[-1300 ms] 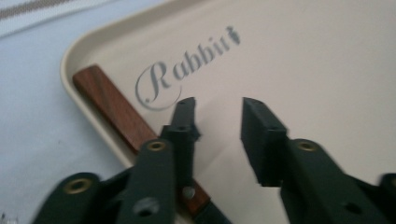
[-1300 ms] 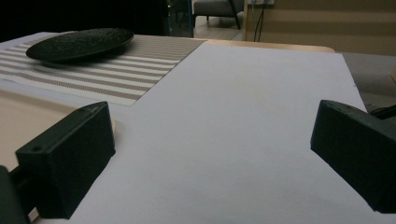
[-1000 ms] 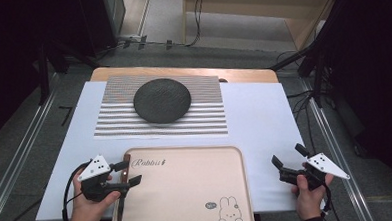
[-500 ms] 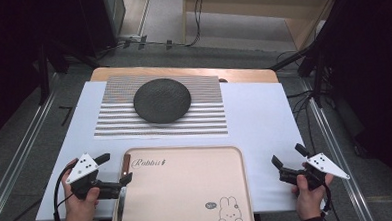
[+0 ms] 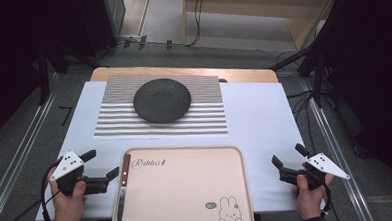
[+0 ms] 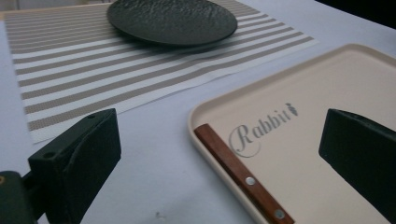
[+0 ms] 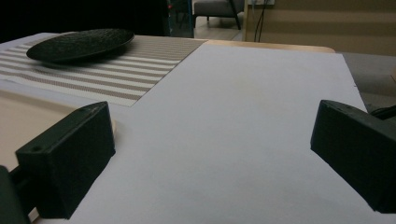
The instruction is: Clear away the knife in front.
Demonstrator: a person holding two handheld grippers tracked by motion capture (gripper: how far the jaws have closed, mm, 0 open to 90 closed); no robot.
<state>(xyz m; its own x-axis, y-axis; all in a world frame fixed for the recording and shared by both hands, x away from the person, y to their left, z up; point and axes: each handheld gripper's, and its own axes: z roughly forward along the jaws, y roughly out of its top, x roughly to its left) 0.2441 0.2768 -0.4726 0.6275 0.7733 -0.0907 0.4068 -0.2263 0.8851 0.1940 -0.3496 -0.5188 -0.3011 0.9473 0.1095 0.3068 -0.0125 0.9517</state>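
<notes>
Resting low over the white table cover, the left gripper sat at the near left with its jaws spread wide and nothing between them, held in the person's left hand. Its jaws pointed toward the left edge of the beige tray, just beside it. In the left gripper view, the wooden handle of the knife showed between the two black jaws, lying along the tray's left rim next to the printed word "Rabbit". From the high view the knife lay lengthwise inside that rim, blade toward the person.

Across the tray, the right gripper was held in the right hand at the near right, jaws likewise wide apart and empty, over bare cover just right of the tray.

Farther back, a striped placemat lay flat on the cover, and a dark round plate sat on its middle, well apart from both grippers. A rabbit drawing marked the tray's near right corner.
</notes>
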